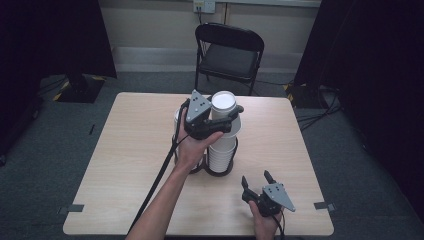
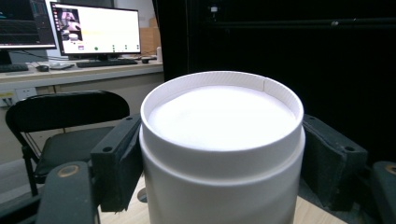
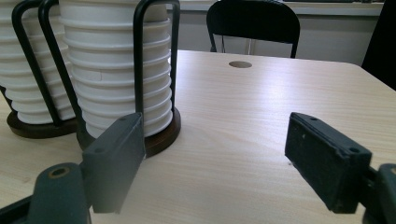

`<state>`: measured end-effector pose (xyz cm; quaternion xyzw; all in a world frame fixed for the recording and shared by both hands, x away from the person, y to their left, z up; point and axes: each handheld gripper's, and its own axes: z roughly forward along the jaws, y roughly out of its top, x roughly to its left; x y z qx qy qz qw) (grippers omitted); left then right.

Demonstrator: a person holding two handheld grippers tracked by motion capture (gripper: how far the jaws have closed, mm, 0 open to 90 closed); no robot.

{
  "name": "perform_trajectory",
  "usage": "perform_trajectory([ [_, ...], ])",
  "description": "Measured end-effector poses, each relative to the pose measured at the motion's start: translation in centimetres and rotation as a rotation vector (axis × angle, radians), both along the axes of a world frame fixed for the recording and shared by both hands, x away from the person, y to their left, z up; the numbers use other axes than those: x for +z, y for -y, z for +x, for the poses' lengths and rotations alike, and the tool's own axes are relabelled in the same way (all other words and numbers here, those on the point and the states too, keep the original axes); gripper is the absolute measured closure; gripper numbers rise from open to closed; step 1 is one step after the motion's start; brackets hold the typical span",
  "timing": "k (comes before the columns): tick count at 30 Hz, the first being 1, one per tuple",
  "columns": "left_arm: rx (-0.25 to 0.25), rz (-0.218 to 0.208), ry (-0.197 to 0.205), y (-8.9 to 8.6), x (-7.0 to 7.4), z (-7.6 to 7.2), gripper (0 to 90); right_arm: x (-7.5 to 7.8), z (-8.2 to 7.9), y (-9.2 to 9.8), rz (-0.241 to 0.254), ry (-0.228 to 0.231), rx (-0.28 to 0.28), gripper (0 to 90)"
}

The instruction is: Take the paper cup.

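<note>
Two jaws of my left gripper [image 1: 231, 119] clamp the top paper cup [image 2: 222, 149] of the stack [image 1: 221, 152]; my right gripper [image 1: 256, 181] rests wide open, well apart from it.

— How is the light in the high view?
— Dim at the sides, where black curtains [image 1: 55, 35] swallow detail; the table [image 1: 130, 150] is evenly lit from above, with soft shadows.
— And the close views?
— The white cup [image 2: 222, 154] is so bright that its top loses texture, and the monitor [image 2: 98, 28] glares. The near jaws look soft. The tabletop [image 3: 261, 116] carries a pale sheen.
</note>
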<state>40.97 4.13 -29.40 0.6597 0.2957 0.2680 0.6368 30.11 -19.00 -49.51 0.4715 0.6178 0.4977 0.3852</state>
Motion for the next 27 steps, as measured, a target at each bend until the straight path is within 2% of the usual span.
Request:
perform_trajectory([
  [11, 0.020, -0.053, 0.047, -1.4, 1.2, -1.0, 23.1, 0.0, 0.0, 0.0, -0.002, -0.001, -0.001, 19.2],
  [16, 0.021, -0.078, 0.052, -2.2, 1.7, -1.4, 23.1, 0.0, 0.0, 0.0, -0.002, -0.003, -0.001, 19.2],
  [20, 0.012, -0.096, 0.056, -2.6, 1.8, -2.0, 23.1, 0.0, 0.0, 0.0, -0.004, -0.003, -0.001, 19.1],
  [24, -0.007, -0.095, 0.067, -2.9, 1.8, -2.7, 23.1, 0.0, 0.0, -0.1, -0.004, -0.002, 0.003, 19.1],
  [27, -0.012, -0.119, 0.061, -3.5, 1.8, -3.1, 23.2, 0.0, 0.0, -0.1, -0.005, -0.002, -0.001, 19.1],
])
